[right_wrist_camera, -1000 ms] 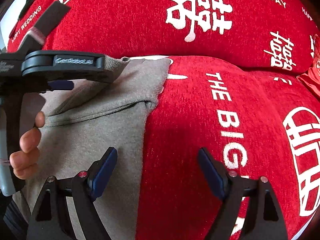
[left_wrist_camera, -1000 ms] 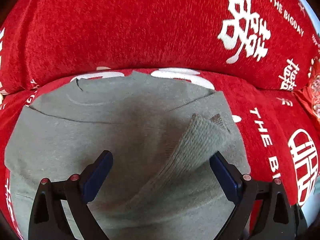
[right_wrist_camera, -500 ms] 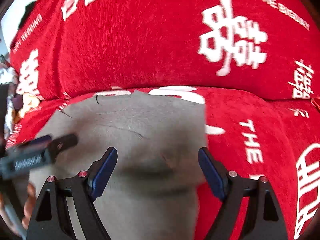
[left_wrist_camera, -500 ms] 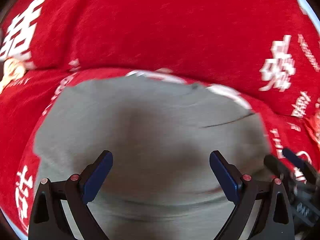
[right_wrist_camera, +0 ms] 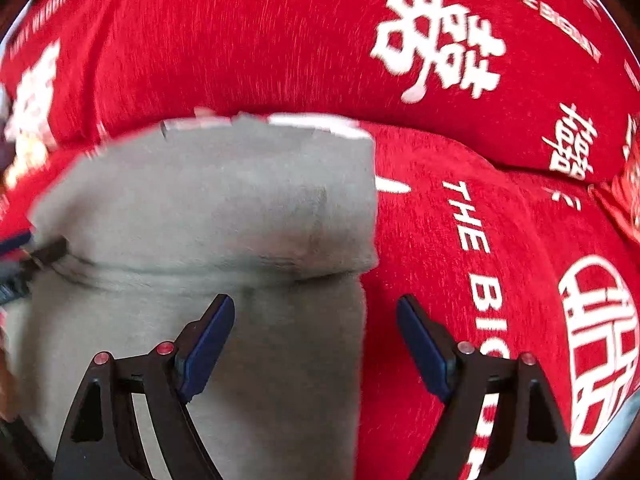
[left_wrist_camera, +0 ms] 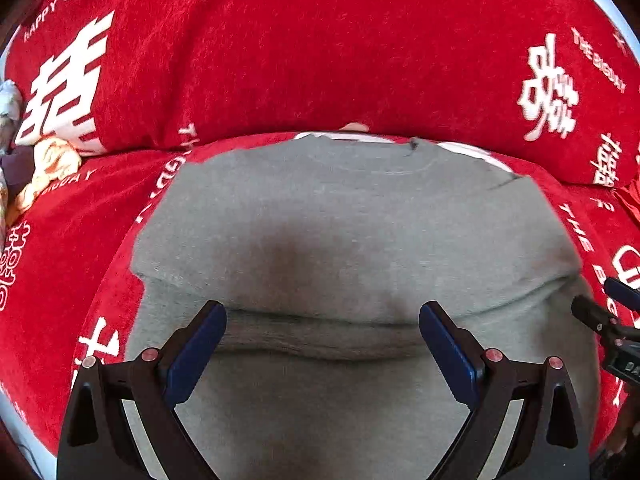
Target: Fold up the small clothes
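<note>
Both views are bright and evenly lit, the red cover (left_wrist_camera: 320, 60) saturated, with no glare. The left wrist view is sharp, and a soft dark shadow sits on the middle of the grey garment (left_wrist_camera: 352, 240). The right wrist view is smeared by motion blur, worst along the garment's edges and the white lettering, and both pictures bulge with fisheye distortion and go black at the corners.

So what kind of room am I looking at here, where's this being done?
Most likely a home living room or bedroom: the grey garment lies on a cushioned seat or bed under a red plush cover printed with "HAPPY WEDDING" and double-happiness signs, with a padded backrest or bolster behind. Sofa or bed, I cannot tell.
</note>
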The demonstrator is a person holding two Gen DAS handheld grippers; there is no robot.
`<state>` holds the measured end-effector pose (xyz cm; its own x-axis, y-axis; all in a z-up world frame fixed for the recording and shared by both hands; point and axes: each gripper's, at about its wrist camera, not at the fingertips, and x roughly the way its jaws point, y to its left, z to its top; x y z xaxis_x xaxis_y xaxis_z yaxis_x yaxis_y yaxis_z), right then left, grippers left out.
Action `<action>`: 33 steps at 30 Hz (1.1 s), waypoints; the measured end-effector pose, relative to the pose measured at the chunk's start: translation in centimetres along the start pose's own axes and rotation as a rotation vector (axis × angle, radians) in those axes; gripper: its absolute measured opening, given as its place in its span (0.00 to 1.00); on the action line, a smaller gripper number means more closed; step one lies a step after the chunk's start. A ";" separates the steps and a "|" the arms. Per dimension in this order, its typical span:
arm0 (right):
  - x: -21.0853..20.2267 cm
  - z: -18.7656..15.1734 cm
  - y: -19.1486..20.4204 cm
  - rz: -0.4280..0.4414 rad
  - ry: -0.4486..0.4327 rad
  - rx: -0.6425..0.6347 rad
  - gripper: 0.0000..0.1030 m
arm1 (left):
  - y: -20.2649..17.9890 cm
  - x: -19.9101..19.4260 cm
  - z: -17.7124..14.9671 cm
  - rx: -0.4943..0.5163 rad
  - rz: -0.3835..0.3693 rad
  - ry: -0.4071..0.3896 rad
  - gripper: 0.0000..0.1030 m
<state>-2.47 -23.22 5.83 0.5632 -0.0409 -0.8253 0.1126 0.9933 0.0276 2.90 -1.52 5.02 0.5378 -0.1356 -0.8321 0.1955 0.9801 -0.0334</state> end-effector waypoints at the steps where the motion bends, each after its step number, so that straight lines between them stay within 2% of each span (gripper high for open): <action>1: -0.3 -0.1 0.8 0.024 -0.005 -0.007 0.84 | -0.4 0.0 -0.4 0.013 -0.005 0.008 0.94; 5: 0.4 -1.7 6.1 0.060 0.015 -0.162 0.83 | -1.0 0.1 -2.6 0.063 0.020 0.028 0.94; 8: 1.7 -4.0 7.6 0.047 0.079 -0.206 0.83 | 0.5 0.8 -4.7 0.041 0.022 0.068 0.96; 10: 0.8 -5.6 6.9 0.060 0.020 -0.177 0.85 | 1.5 -0.2 -6.2 0.021 0.009 0.032 0.99; 14: -1.0 -8.6 6.0 0.069 -0.034 -0.194 0.85 | 1.9 -1.8 -8.8 0.052 0.013 -0.013 0.99; 18: -2.6 -10.9 5.5 0.064 -0.080 -0.200 0.85 | 2.1 -2.9 -10.5 0.040 0.016 -0.037 0.99; 30: -4.8 -15.1 4.7 0.049 -0.125 -0.195 0.85 | 2.4 -4.4 -13.3 0.020 0.021 -0.048 0.99; 33: -5.6 -16.4 4.3 0.052 -0.123 -0.207 0.85 | 2.9 -5.3 -14.7 -0.003 0.019 -0.021 0.99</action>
<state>-18.55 -16.96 1.31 0.6606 0.0101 -0.7507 -0.0815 0.9950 -0.0584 -11.48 4.19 1.22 0.5586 -0.1203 -0.8206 0.1831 0.9829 -0.0194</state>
